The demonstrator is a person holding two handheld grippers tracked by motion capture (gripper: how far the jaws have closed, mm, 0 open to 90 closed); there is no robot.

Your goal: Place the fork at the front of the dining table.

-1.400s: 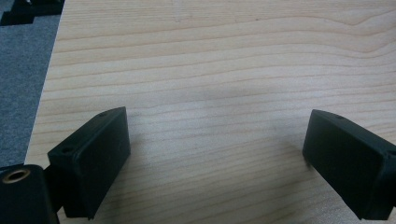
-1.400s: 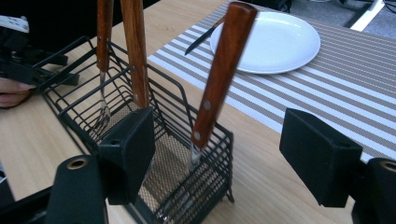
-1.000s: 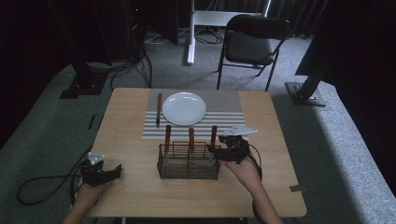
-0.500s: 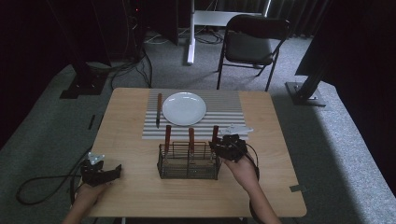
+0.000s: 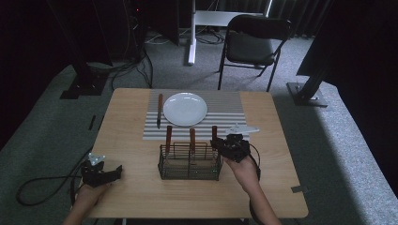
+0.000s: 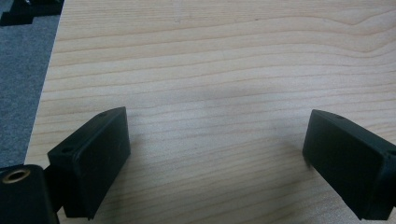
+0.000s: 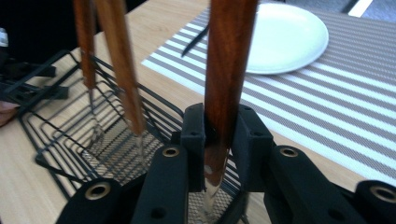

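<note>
Wooden-handled utensil [image 7: 227,70] upright in wire caddy [image 5: 189,162], right end.

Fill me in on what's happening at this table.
A person works with a gripper in each hand. The right gripper has its jaws shut on the wooden handle of a utensil standing in the black wire basket, where two more wooden-handled utensils stand. The left gripper rests open over bare table. A white plate and a knife lie on the striped placemat.
</note>
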